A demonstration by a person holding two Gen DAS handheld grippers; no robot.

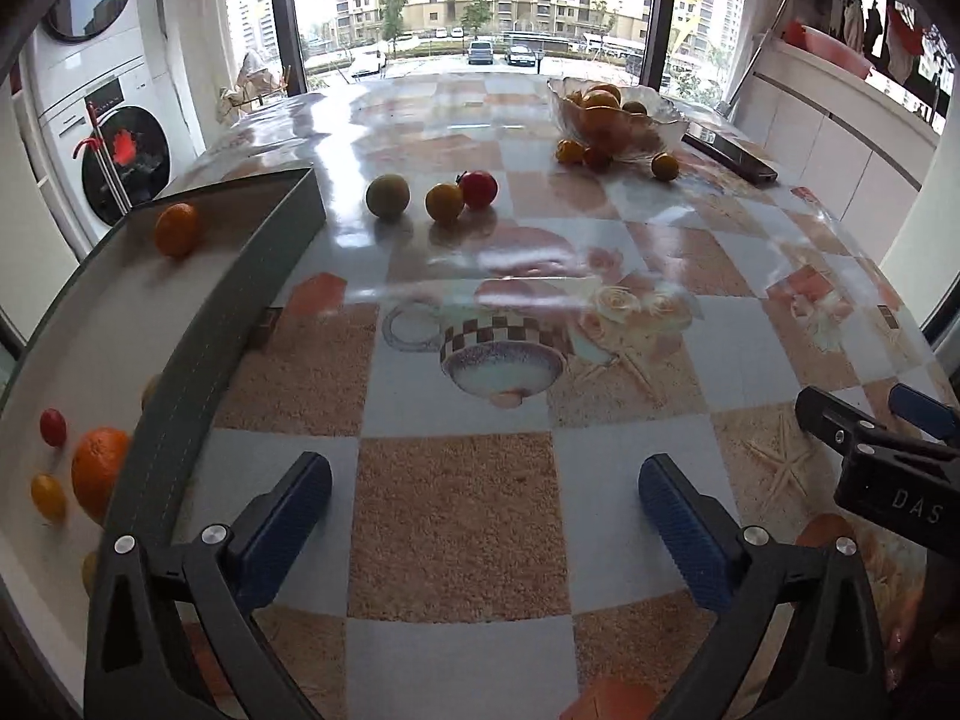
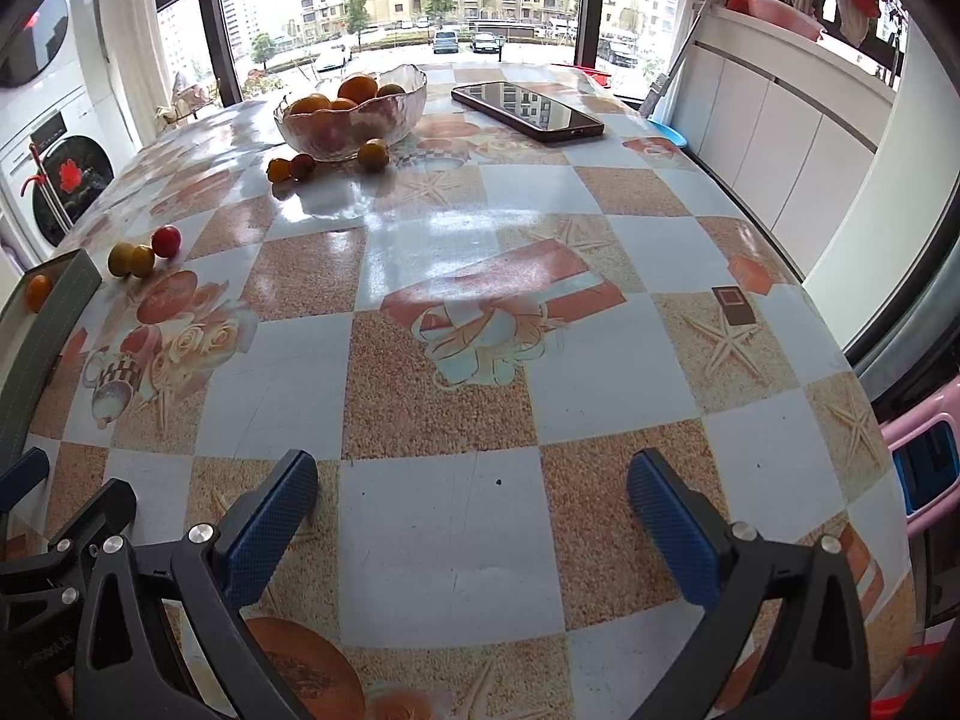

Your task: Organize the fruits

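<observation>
Over the table (image 2: 456,540), my left gripper (image 1: 483,495) and right gripper (image 2: 471,492) both spread wide, empty; tray (image 1: 198,372) holds an orange (image 1: 99,471).

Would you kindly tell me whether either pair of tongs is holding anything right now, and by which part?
Nothing is held. The left tongs and right tongs both stand open over bare tablecloth.

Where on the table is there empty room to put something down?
The near half is bare: the checked tablecloth from both open grippers out to the three loose fruits, between the grey tray and the table's right edge. It is crowded around the clear glass fruit bowl, with small fruits at its foot and the black phone beside it.
</observation>
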